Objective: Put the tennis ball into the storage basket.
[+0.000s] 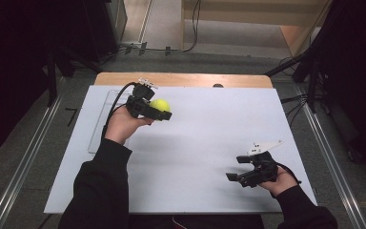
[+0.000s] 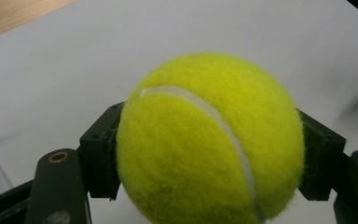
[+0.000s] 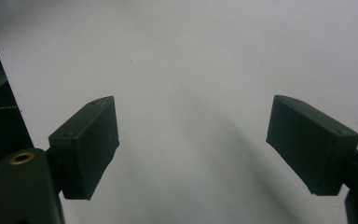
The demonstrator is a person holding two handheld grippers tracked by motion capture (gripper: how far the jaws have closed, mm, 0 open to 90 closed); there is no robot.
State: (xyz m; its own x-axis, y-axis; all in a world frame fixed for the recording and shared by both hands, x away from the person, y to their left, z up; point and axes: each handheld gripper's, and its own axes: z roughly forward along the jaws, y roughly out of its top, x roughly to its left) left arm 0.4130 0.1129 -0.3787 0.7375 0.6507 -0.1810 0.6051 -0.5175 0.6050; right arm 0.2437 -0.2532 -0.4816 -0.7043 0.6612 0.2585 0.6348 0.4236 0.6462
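Tennis ball (image 2: 209, 140) bottom cut off by frame edge; hides jaw pads.

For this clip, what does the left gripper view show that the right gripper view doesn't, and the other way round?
Left gripper view: a fuzzy yellow-green tennis ball with a white seam, clamped between the left gripper jaws, and a strip of light wooden tabletop at the upper left.
Right gripper view: the right gripper jaws spread wide with nothing between them, and a dark edge at the left.
Both: two black jaws rising from the bottom over the same white sheet.
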